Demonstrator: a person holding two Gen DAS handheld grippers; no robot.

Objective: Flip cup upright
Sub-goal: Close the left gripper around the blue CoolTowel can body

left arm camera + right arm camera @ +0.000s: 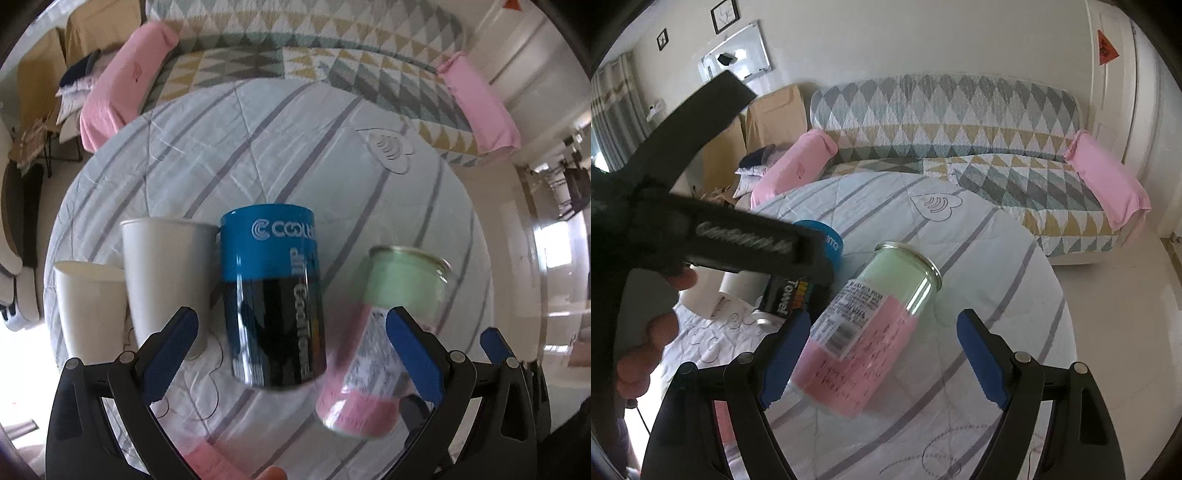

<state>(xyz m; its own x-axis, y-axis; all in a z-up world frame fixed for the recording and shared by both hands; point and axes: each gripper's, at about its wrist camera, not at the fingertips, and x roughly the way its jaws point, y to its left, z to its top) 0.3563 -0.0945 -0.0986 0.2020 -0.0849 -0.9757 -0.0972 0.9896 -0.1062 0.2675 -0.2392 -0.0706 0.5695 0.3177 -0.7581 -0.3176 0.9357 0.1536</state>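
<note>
A glass cup point(864, 328) with a pale green and pink sleeve and a printed label hangs tilted in the air above the table, its rim pointing up and to the right. It looks blurred and nothing grips it. It also shows in the left wrist view point(380, 343). My right gripper point(882, 354) is open, its left finger point(783, 358) next to the cup's base. My left gripper point(291, 350) is open and empty around a blue and black canister point(273, 299).
Two white paper cups point(166, 273) point(88, 302) stand upside down left of the canister. The round table point(979, 258) has a striped cloth under glass. A patterned sofa point(960, 129) with pink cushions is behind it. The left gripper's body point(701, 229) crosses the right wrist view.
</note>
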